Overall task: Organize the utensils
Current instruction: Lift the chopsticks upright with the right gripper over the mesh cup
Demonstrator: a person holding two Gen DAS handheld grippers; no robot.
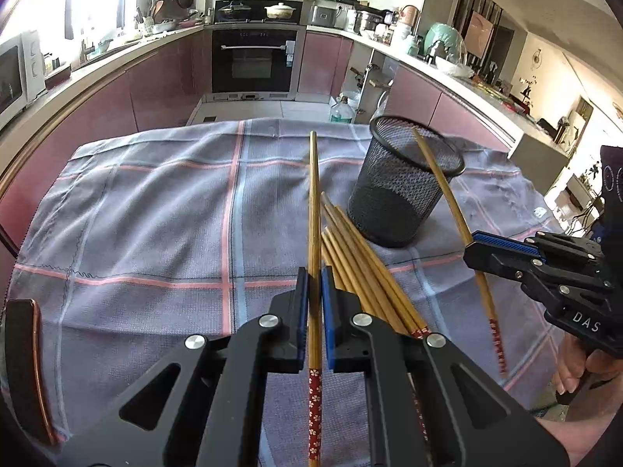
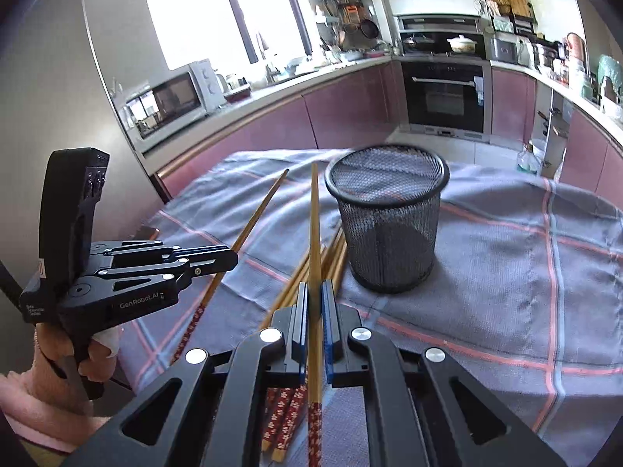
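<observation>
My left gripper [image 1: 314, 272] is shut on one bamboo chopstick [image 1: 314, 202], which points away over the cloth with its red flowered end toward me. To the right, my right gripper [image 1: 473, 249] is shut on a second chopstick [image 1: 440, 179] that slants across the black mesh cup [image 1: 405, 186]. Several more chopsticks [image 1: 362, 264] lie in a pile in front of the cup. In the right wrist view the right gripper [image 2: 314, 288] clamps its chopstick [image 2: 314, 225] left of the mesh cup [image 2: 385, 225]. The left gripper [image 2: 229, 258] holds its own stick [image 2: 260, 210], lifted above the pile [image 2: 335, 257].
A grey tablecloth [image 1: 155, 214] with pink and blue lines covers the table. A dark object with a copper edge [image 1: 23, 366] lies at the cloth's left edge. Beyond the table are pink kitchen cabinets, an oven [image 1: 253, 62], a microwave [image 2: 171, 101] and a plastic bottle [image 1: 342, 111] on the floor.
</observation>
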